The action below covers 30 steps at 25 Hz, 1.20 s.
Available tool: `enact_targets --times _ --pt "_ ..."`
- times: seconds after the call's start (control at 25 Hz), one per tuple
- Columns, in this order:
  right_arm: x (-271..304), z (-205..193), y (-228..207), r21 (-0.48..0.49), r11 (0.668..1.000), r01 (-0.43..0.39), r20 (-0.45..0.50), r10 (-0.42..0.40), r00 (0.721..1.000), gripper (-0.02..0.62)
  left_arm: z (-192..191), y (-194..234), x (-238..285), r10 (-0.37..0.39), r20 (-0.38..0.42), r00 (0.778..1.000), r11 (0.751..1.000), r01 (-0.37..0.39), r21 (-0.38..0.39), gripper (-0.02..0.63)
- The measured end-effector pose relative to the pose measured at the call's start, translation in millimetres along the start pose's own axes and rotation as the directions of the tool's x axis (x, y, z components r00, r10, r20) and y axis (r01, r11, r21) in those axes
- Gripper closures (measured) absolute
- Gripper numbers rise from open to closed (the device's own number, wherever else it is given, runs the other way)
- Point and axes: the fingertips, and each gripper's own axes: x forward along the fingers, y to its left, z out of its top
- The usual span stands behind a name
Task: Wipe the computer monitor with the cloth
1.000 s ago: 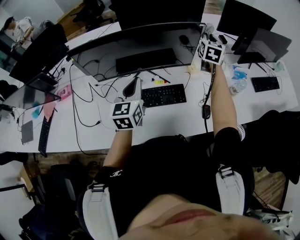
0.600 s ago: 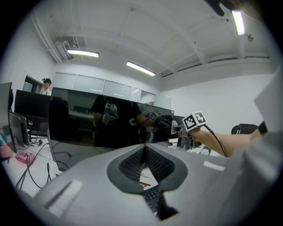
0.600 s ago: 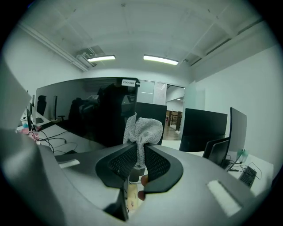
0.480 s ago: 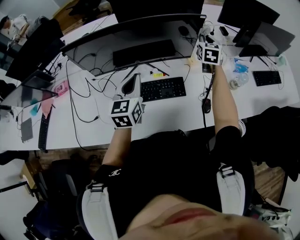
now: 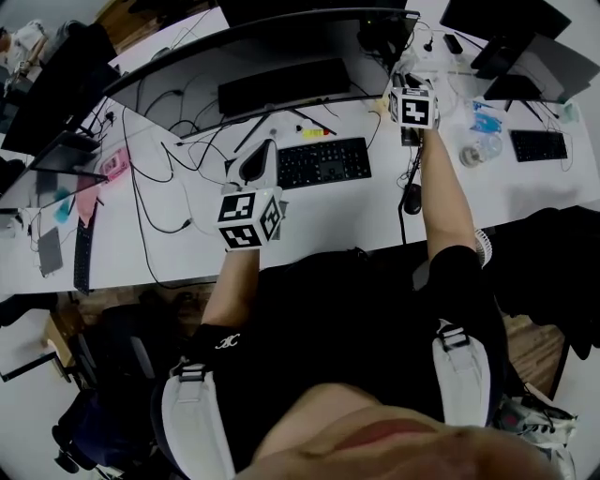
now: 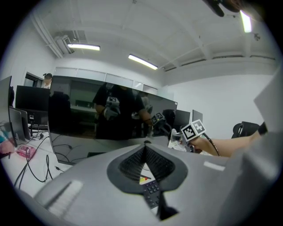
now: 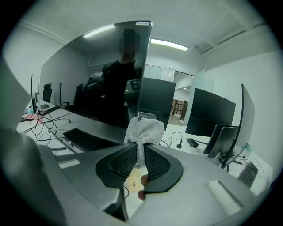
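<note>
Cloth [image 7: 143, 130], a pale knitted bunch, is pinched between the jaws of the right gripper [image 7: 140, 148]. Its loose top bulges above the jaw tips and a narrow tail hangs down between the ribbed pads. It is held up at the lower right end of the monitor [image 7: 97, 79], the wide curved screen that stands along the back edge of the tabletop [image 5: 337, 220]. Whether the cloth touches the glass cannot be told. The dark glass mirrors a person in black.

In the head view the right gripper [image 5: 405, 80] is stretched out on a straight arm to the monitor's [image 5: 309, 47] right end, near the tabletop's back right part.

The left gripper [image 5: 262, 155] is held lower and nearer the front edge, above the tabletop just left of the black keyboard [image 5: 323, 161]. In its own view the left gripper [image 6: 145, 148] has its jaw tips pressed together with nothing between them. A few keyboard keys show through the gap lower down between the pads. It points at the middle of the monitor [image 6: 79, 114], well apart from it, and the right gripper's marker cube [image 6: 193, 131] shows off to the right at the screen's end.

Black cables [image 5: 155, 187] sprawl over the left part of the tabletop. A dark mouse [image 5: 411, 199] lies right of the keyboard, below the right arm. A second keyboard [image 5: 537, 145] lies near the right edge, with other dark screens [image 5: 506, 23] at the back right corner.
</note>
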Motion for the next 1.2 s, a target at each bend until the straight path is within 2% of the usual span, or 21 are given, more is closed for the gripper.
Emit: enact_targets --times 0.4,0.8,1.0,1.2 --pt "30 -61 11 -0.012 0.999 -0.033 -0.107 0.032 0.994 0.549 -14 6 3 0.026 -0.043 0.999 1.000 -0.026 -0.003 0.552" --pt "60 -123 23 0.030 0.998 -0.053 -0.211 0.058 0.976 0.549 -17 16 -5 0.049 -0.059 0.997 0.999 -0.049 0.011 0.552" --pt "54 -134 33 0.035 0.998 -0.050 -0.253 0.057 0.966 0.549 -18 23 -8 0.055 -0.060 0.997 0.998 -0.054 0.011 0.552" --pt "54 -141 54 0.078 0.994 -0.077 -0.269 0.096 0.958 0.549 -16 21 -8 0.045 -0.055 0.997 0.999 -0.044 0.020 0.552"
